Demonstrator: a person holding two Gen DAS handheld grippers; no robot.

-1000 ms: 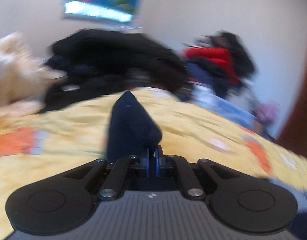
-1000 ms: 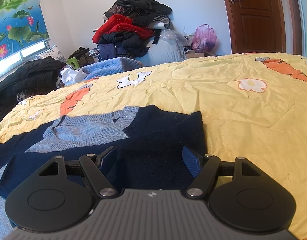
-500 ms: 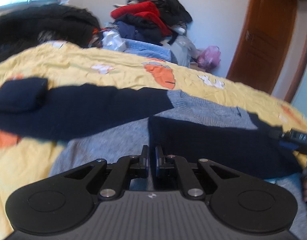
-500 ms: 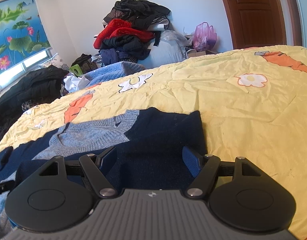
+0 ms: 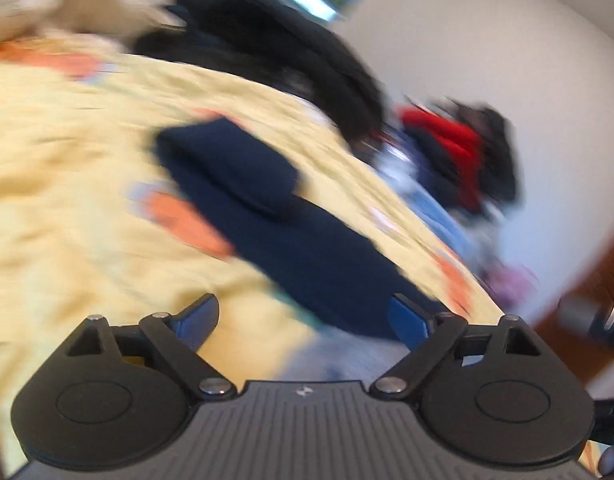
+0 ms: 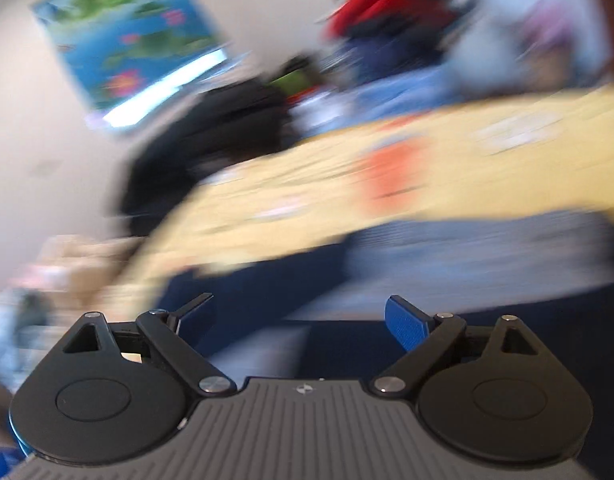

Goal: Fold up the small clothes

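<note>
Both views motion-smeared; navy sweater (image 5: 307, 248) edges soft, body cut off behind gripper housing; clothes heap (image 6: 391, 12) unreadable.

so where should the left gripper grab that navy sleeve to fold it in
Take the navy sleeve at its cuff end, where it looks doubled back into a thick lump. Come in low from the bare yellow quilt beside it. The left gripper, jaws just opened, holds nothing. The blur leaves the edges uncertain.

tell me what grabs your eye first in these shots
A navy sleeve lies stretched across the yellow quilt, its cuff folded back, just ahead of the left gripper, whose jaws have just opened and hold nothing. Beyond the bed, a red and dark clothes pile sits against the white wall; both views are heavily blurred.
</note>
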